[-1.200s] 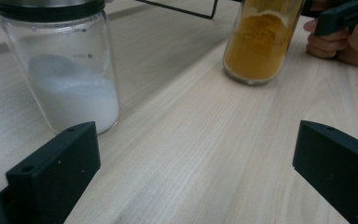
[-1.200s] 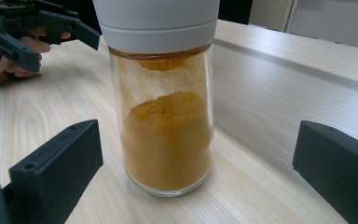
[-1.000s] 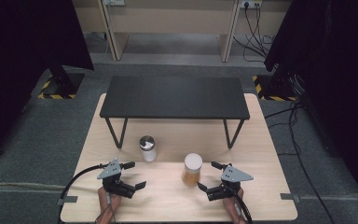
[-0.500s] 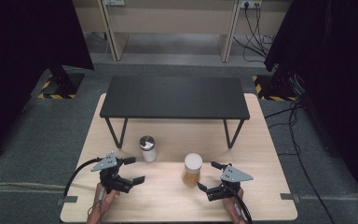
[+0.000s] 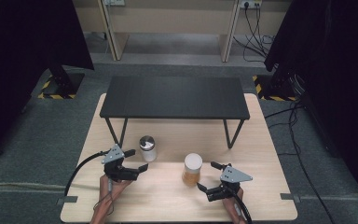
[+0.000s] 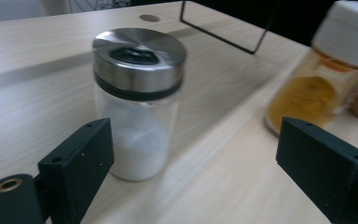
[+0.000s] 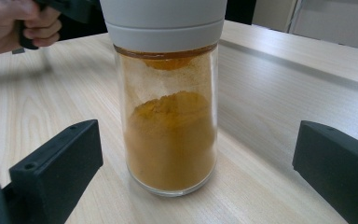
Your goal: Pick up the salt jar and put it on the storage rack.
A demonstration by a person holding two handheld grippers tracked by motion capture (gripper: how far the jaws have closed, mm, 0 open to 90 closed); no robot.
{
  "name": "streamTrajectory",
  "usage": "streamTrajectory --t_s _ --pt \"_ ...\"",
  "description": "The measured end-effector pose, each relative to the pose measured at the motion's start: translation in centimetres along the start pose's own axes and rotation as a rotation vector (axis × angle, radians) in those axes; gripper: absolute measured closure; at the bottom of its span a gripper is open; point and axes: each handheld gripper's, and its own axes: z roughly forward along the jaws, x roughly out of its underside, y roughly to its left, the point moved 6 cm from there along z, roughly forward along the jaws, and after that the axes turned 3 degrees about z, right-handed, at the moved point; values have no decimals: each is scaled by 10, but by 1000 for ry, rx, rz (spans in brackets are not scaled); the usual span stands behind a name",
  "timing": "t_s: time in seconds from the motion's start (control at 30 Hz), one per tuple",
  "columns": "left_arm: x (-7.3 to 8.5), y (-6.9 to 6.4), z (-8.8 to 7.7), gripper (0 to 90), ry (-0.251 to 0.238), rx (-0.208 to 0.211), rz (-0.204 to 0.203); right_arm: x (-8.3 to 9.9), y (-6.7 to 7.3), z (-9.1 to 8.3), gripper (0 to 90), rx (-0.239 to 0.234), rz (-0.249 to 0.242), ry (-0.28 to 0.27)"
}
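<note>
Glass salt jar stands just ahead of left gripper.

A light wooden worktop is set on a grey carpeted floor. Along its far edge a low black shelf on thin black legs is placed, spanning most of the width. Dark curtains are hung at both sides of the room. Beyond the far edge, pale wooden furniture panels are seen, with a wall socket from which black cables are trailed across the floor. Yellow-and-black hazard tape is marked at the foot of a black stand on each side. The scene is lit evenly from above.
</note>
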Motion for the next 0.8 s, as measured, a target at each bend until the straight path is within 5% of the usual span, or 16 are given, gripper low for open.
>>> streamTrajectory --t_s 0.23,0.43,0.8 --pt "-7 -4 25 102 38 -97 29 0 -1 1 15 -10 -7 3" --pt "-8 -5 41 123 52 -138 35 0 0 1 15 -10 -10 4" --pt "-6 0 57 266 71 -144 52 -1 0 1 15 -11 -15 9"
